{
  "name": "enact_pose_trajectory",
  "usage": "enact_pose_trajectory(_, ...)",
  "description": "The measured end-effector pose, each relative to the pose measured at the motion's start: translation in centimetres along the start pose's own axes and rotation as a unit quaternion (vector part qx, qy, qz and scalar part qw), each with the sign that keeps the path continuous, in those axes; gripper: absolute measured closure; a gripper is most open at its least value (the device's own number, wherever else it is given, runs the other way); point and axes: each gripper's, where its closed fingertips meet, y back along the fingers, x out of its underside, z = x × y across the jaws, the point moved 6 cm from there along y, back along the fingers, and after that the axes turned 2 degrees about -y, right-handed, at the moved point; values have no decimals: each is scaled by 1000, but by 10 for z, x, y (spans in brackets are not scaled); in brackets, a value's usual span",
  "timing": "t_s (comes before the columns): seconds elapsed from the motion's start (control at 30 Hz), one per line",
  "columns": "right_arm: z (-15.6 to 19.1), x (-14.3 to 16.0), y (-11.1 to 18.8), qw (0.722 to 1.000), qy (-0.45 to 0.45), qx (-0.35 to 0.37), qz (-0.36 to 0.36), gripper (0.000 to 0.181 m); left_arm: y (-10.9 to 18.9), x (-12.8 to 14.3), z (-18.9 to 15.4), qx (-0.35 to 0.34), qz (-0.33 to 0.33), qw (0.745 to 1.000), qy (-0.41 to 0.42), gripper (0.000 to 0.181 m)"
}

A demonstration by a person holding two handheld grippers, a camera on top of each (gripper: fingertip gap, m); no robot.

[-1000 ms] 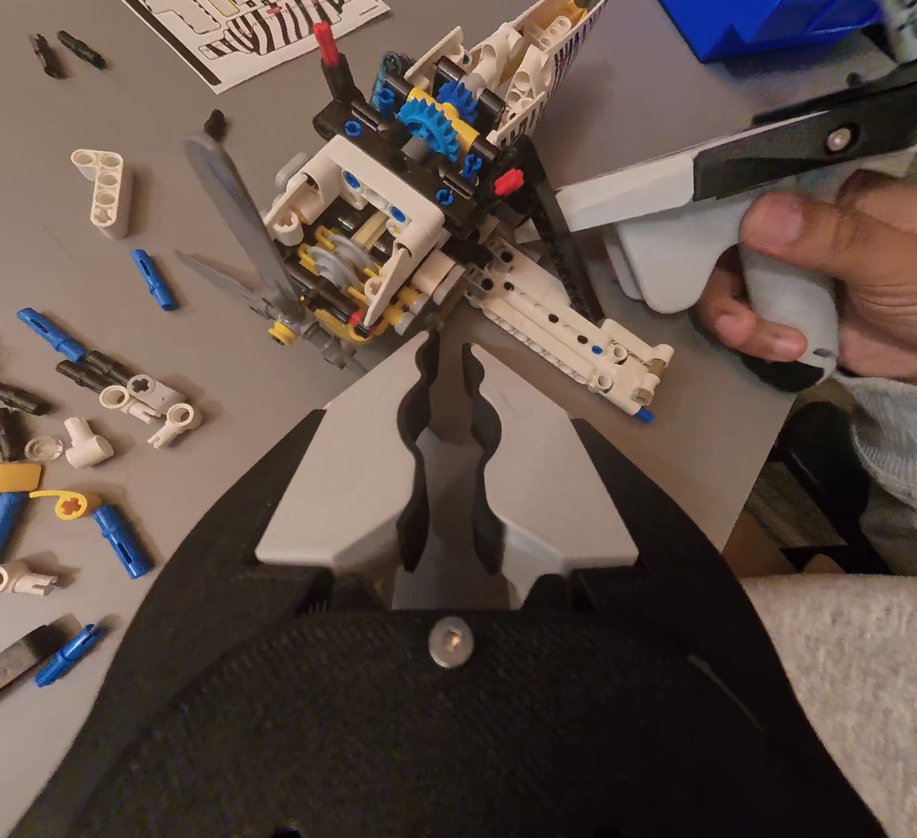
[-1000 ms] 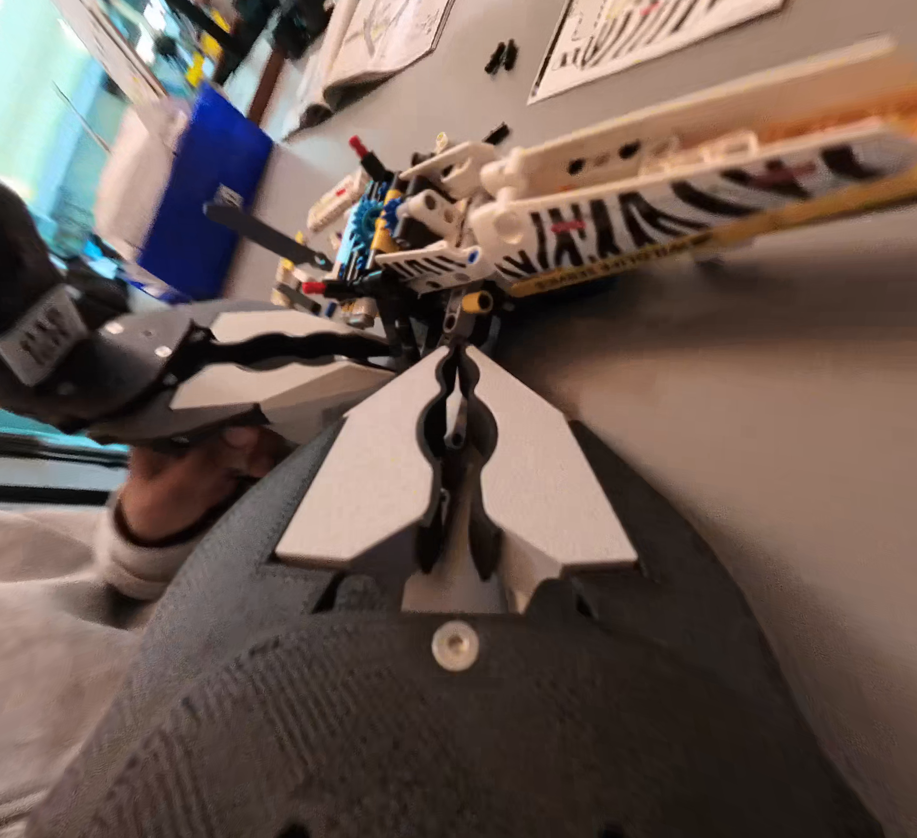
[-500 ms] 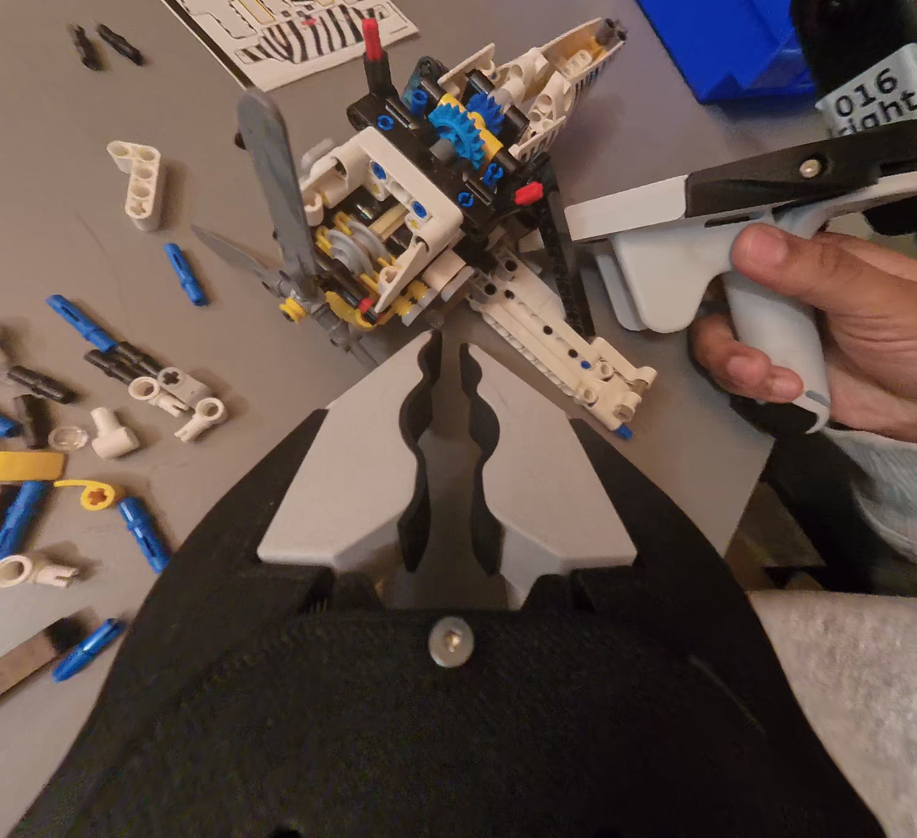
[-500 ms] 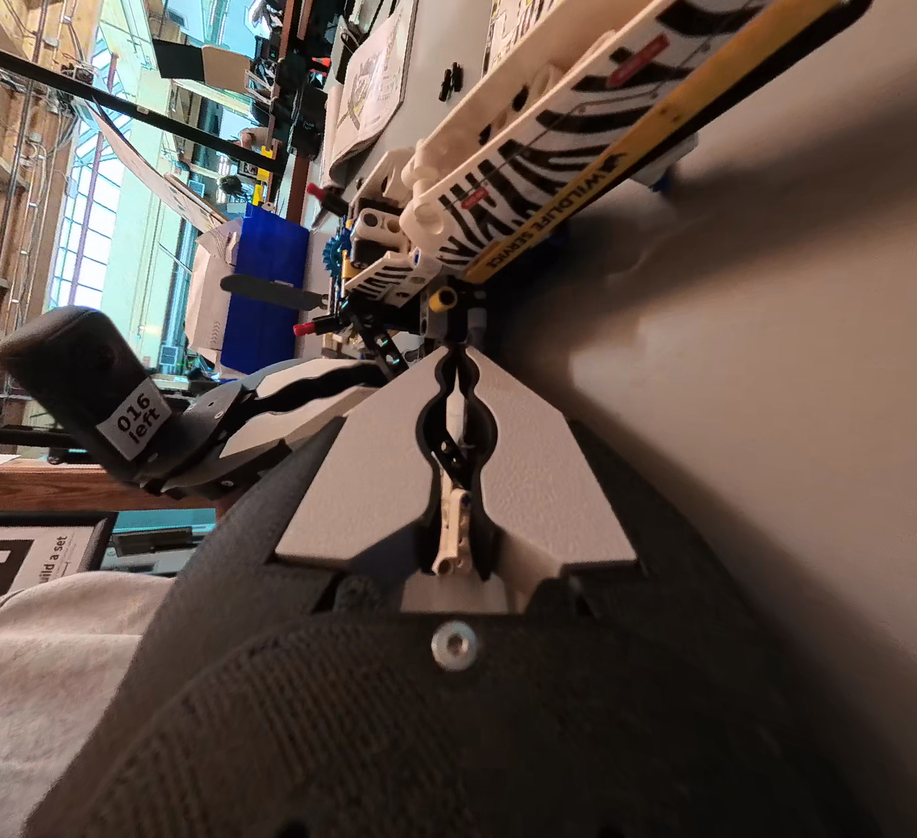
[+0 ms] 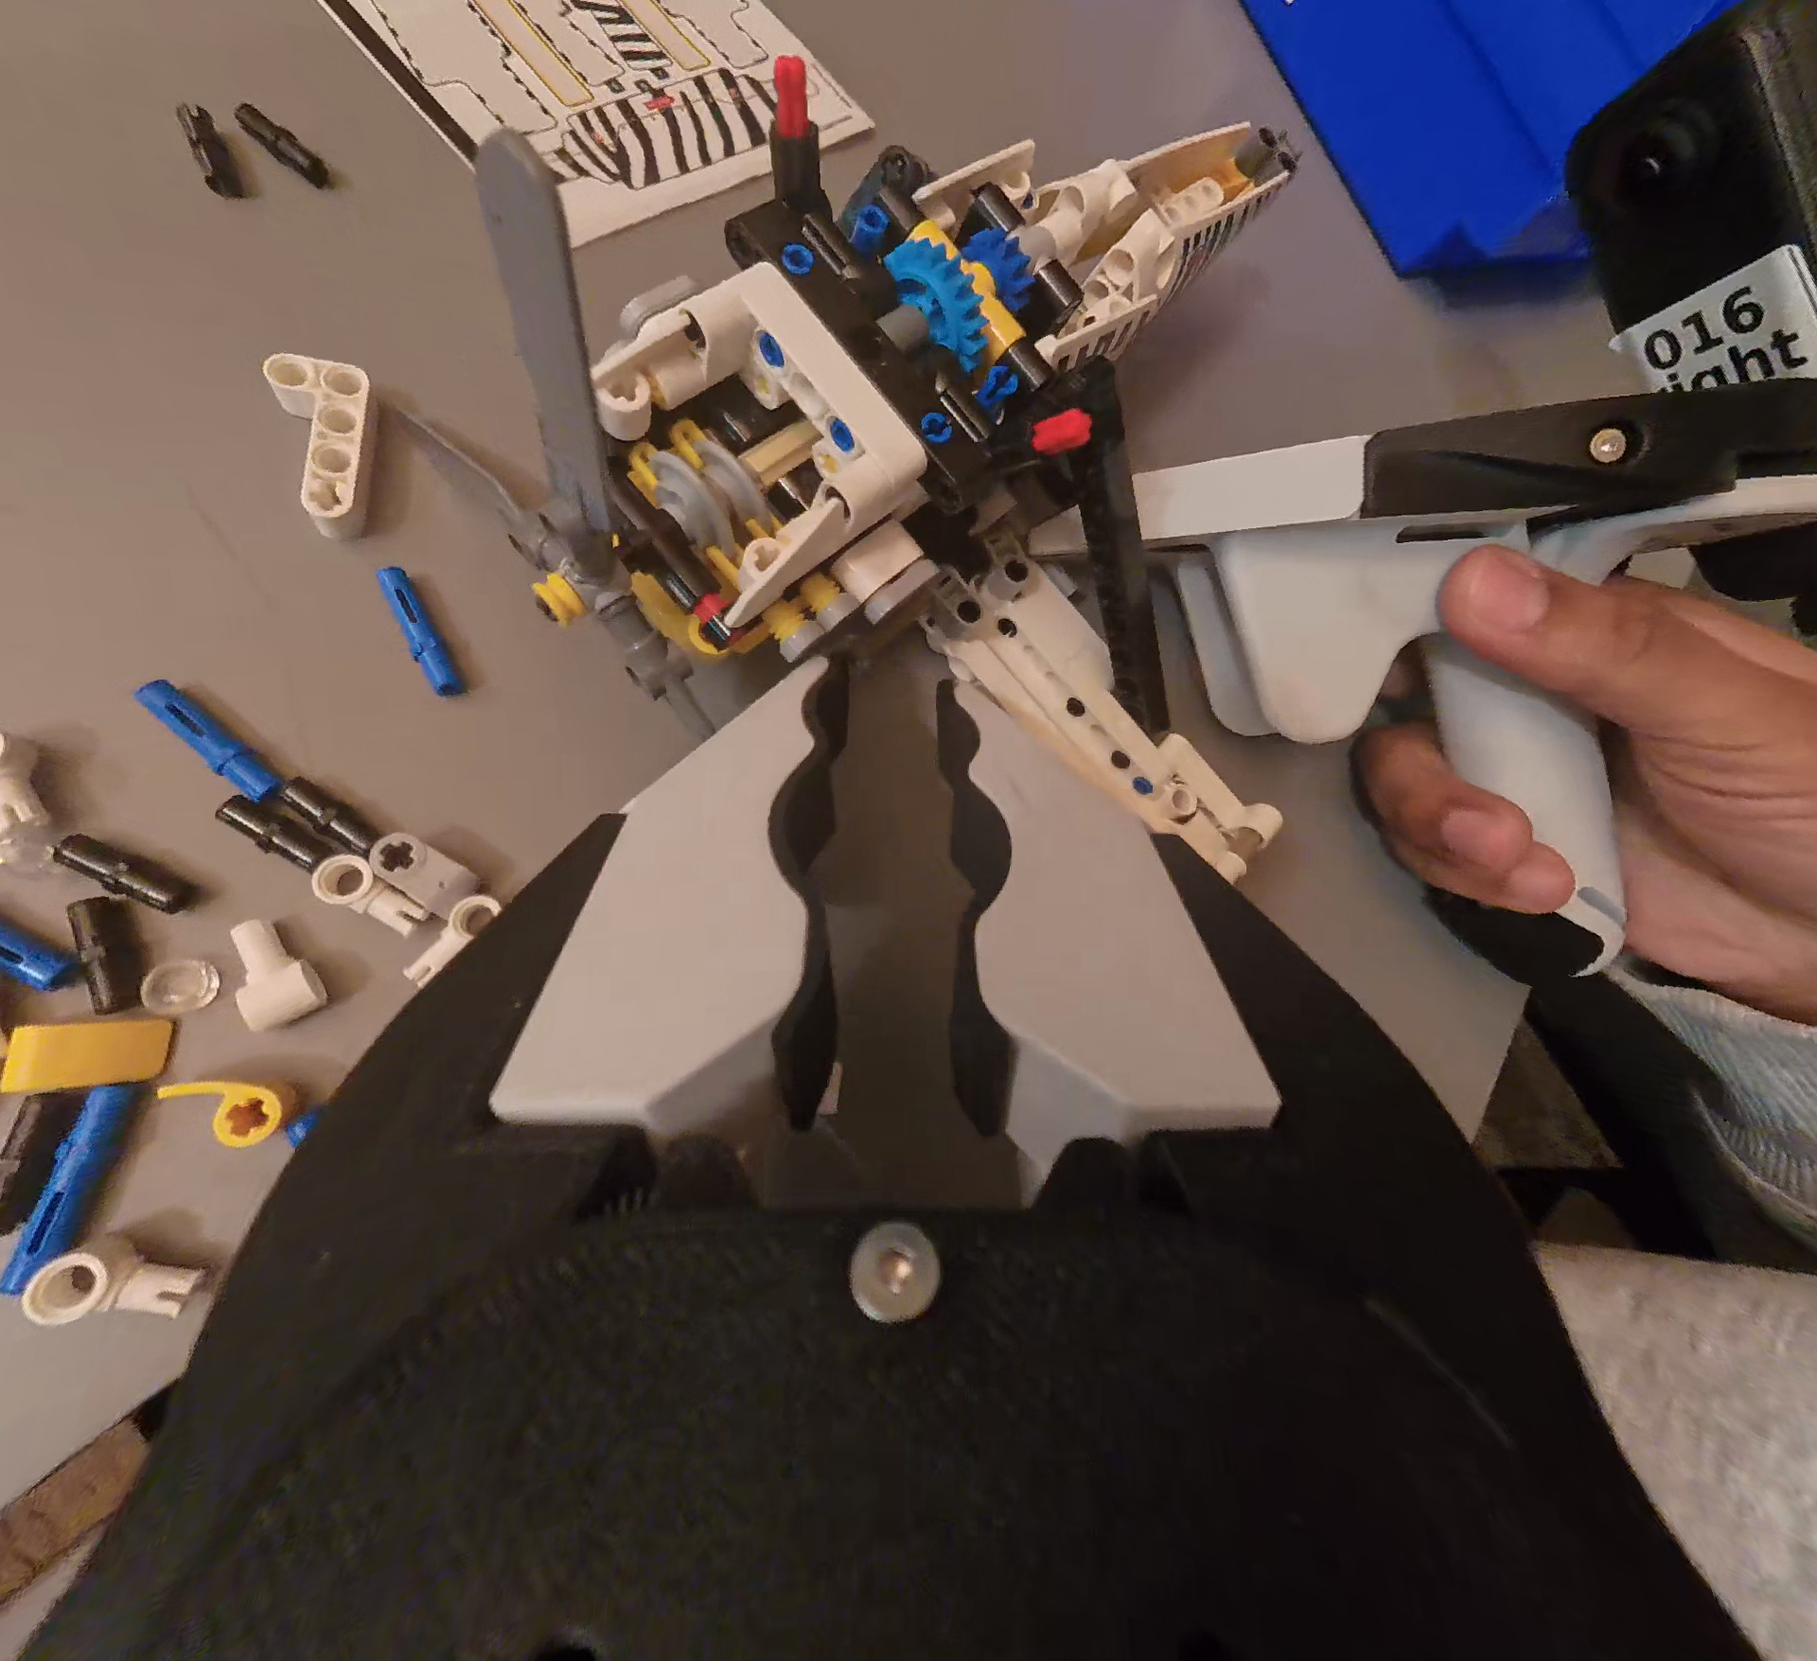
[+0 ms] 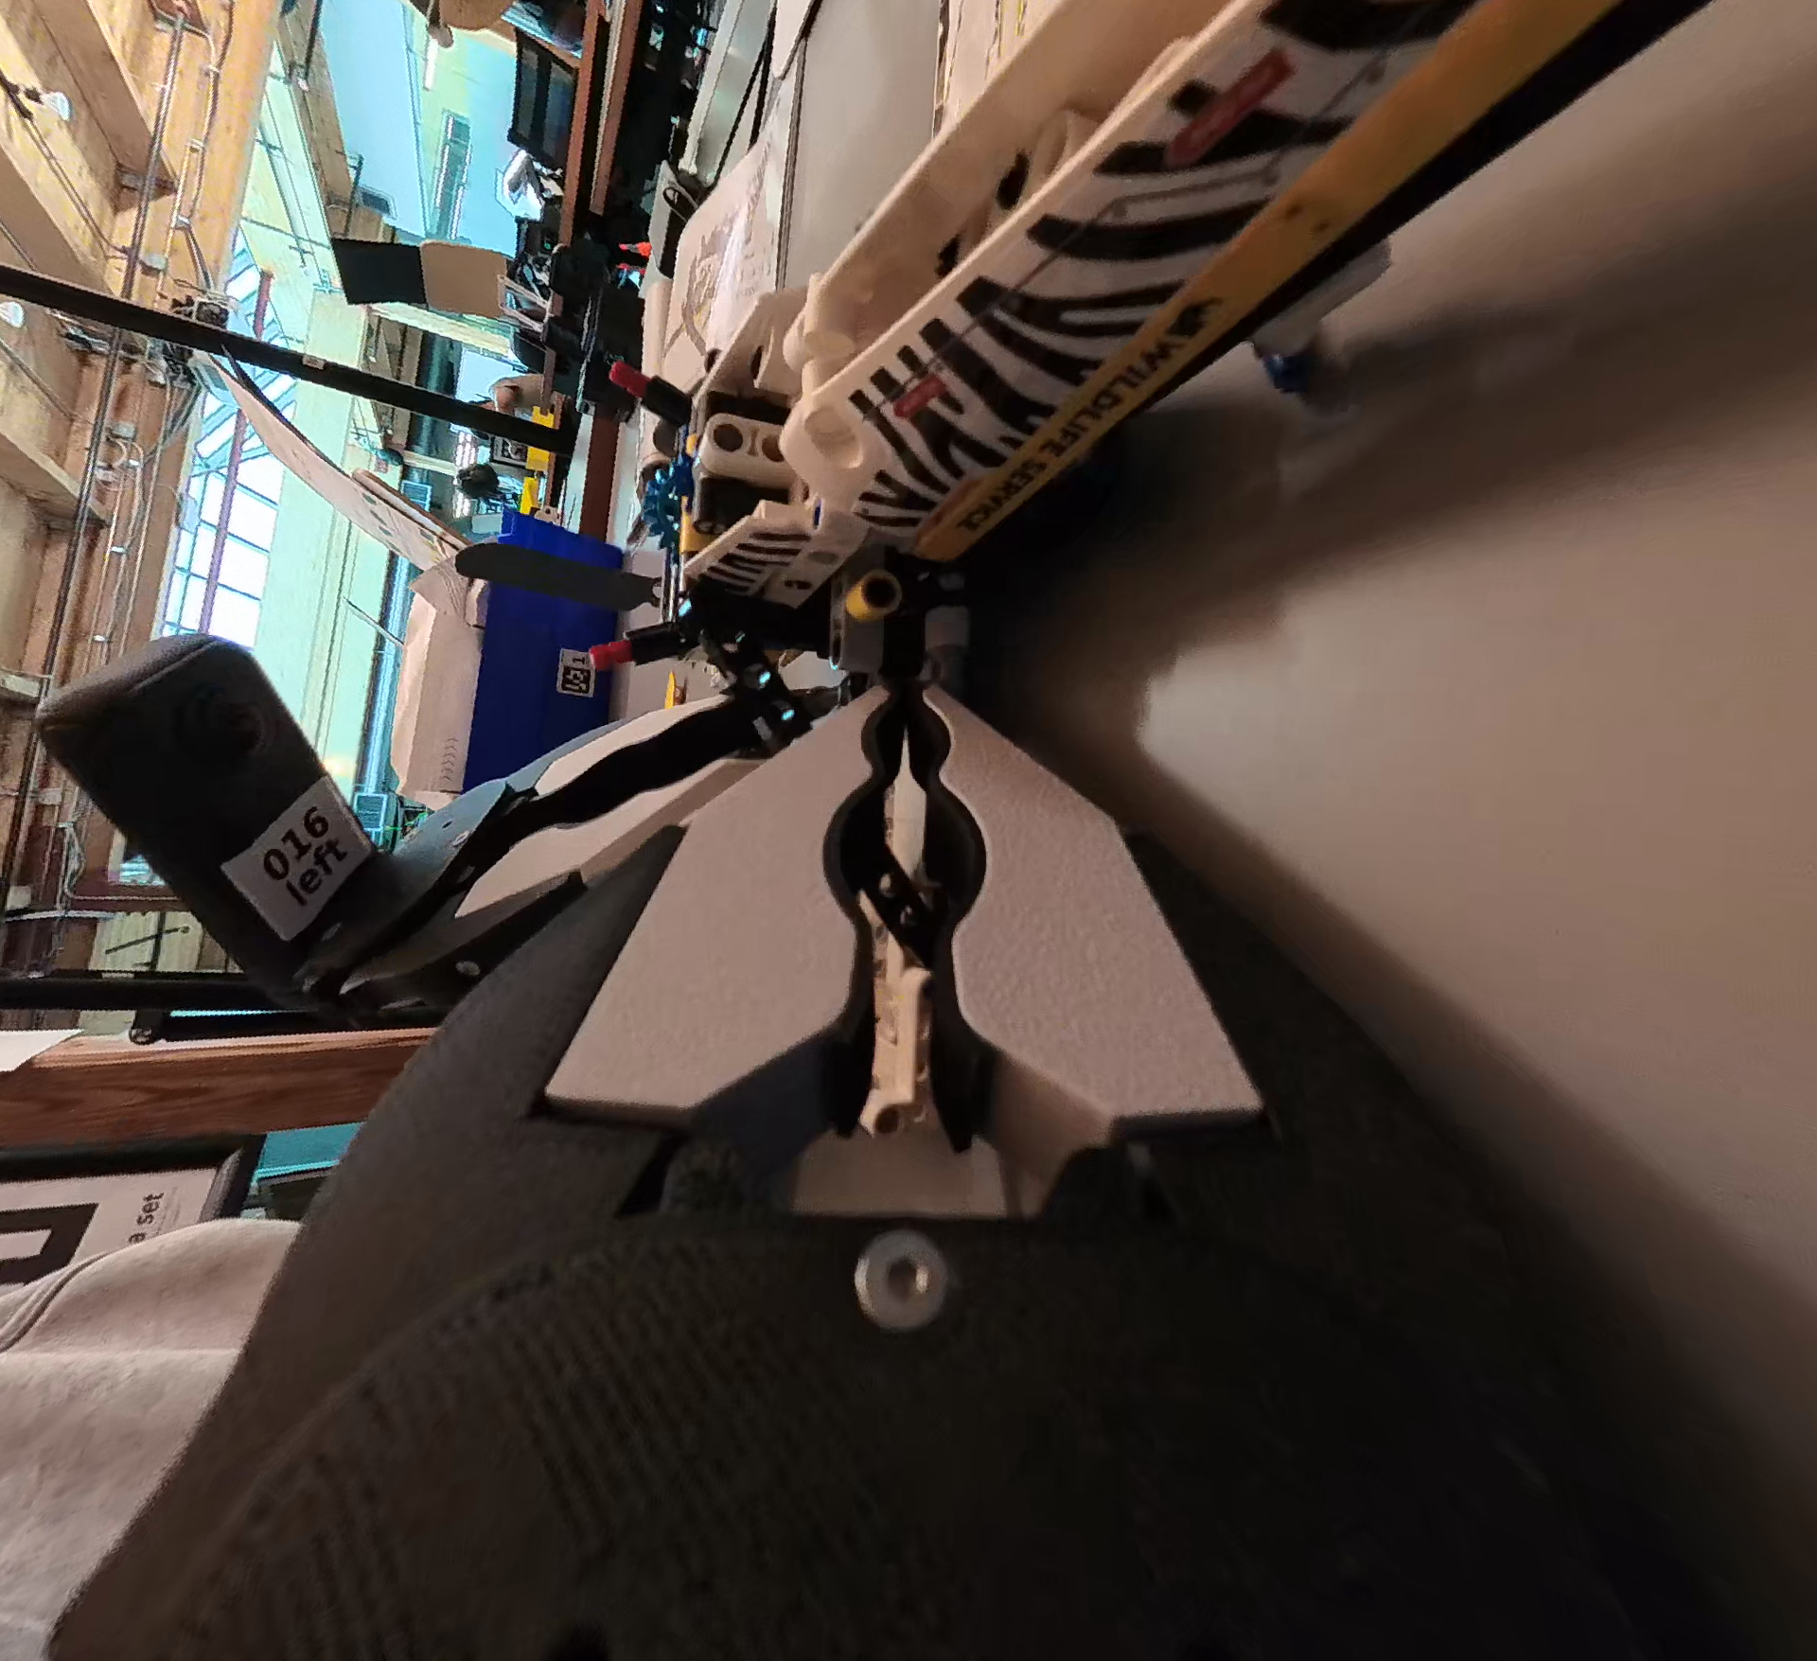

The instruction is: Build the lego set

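Observation:
The half-built lego plane (image 5: 836,434) lies on the grey table (image 5: 246,434). It has white beams, blue gears, a grey propeller (image 5: 541,345) and zebra-striped panels (image 6: 1032,335). My left gripper (image 5: 893,689) is open and empty, with its tips right at the model's near underside. My right gripper (image 6: 900,704) is shut on a thin white and black beam (image 6: 900,1004) of the plane's wing. It also shows in the left wrist view (image 5: 1239,483), coming in from the right beside the black strut (image 5: 1116,562). The left gripper shows in the right wrist view (image 6: 629,778).
Loose blue, black, white and yellow pieces (image 5: 226,876) lie scattered at the left. A white angled beam (image 5: 329,434) lies left of the propeller. A striped sticker sheet (image 5: 551,1) lies at the back, a blue bin (image 5: 1524,21) at the back right. The table edge (image 5: 1494,1073) is near the hand (image 5: 1671,778). There is about 5 cm between the tips of the two grippers.
The left wrist view has closed in on the plane and the propeller blade has turned more upright. The right gripper has kept its hold on the wing beam.

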Motion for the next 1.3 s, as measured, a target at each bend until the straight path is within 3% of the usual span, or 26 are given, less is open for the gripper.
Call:
enact_pose_trajectory(0.33, 2, 1, -6, 1000, 7, -4, 16, 181, -1, -2, 3, 5, -1, 1000, 7, 158)
enact_pose_trajectory(0.57, 4, 1, -8, 999, 33, -1, 43, 181, -4, -1, 4, -12, 21, 999, -33, 156)
enact_pose_trajectory(1.0, 4, 0, -1, 998, 52, 14, 36, 181, 1, 0, 1, 41, 2, 999, 3, 149)
enact_pose_trajectory(1.17, 7, 2, 27, 987, 142, 73, -27, 175, 7, 6, -5, 103, 1, 994, 26, 145)
enact_pose_trajectory(1.3, 30, 13, 37, 949, 284, 103, -92, 159, 24, -1, -4, 102, -38, 994, -6, 142)
